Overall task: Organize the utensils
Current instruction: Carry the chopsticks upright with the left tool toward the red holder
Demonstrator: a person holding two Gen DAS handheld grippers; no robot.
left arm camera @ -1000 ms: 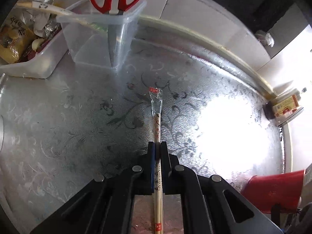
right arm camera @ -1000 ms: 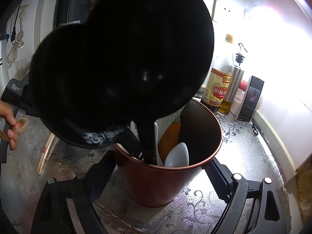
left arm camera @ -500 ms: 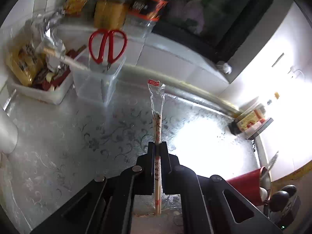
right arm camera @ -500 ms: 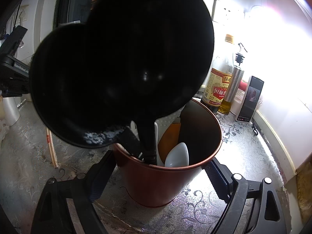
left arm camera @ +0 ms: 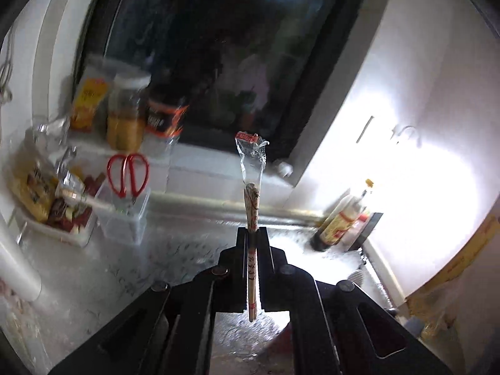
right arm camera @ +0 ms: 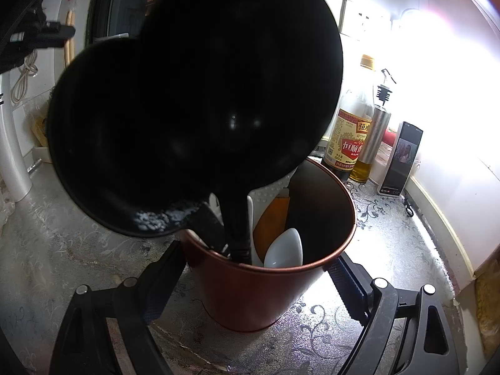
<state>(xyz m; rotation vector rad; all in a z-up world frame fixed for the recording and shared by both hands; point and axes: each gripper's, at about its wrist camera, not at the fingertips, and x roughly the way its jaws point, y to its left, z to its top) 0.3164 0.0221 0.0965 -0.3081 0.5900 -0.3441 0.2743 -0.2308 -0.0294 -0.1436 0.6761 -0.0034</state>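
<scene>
Left gripper (left arm camera: 252,237) clamped on a pair of wrapped chopsticks (left arm camera: 252,212), held upright off the counter (left arm camera: 131,268); clear plastic wrapper end with a red tab sticks up past the fingertips, lower end pokes out below the jaws. Left wrist view is motion-blurred. Behind the chopsticks: dark window (left arm camera: 218,56). Far left on the counter: clear plastic box (left arm camera: 125,218) with red-handled scissors (left arm camera: 128,175) standing in it, white tray (left arm camera: 59,225) of packets just left of it, jars and packets (left arm camera: 128,118) on the sill behind. White roll (left arm camera: 15,268) at the left edge. Far right by the wall: bottles (left arm camera: 340,222).

Right gripper (right arm camera: 250,281) spread wide, fingers on either side of the red utensil cup (right arm camera: 259,293); whether the pads touch the cup I cannot tell. Cup stands on the counter, near centre. Inside it: two black ladles (right arm camera: 193,109) with bowls up, blocking much of the view, a white spoon (right arm camera: 284,247), an orange utensil (right arm camera: 272,218) and a white one with a dotted surface (right arm camera: 268,192). Beyond the cup to the right: vinegar bottle (right arm camera: 350,131), oil bottle with pour spout (right arm camera: 375,137), phone (right arm camera: 400,159) propped upright against the wall. Top left of the right wrist view: the left gripper with the chopsticks showing, raised well above the counter and well apart from the cup.
</scene>
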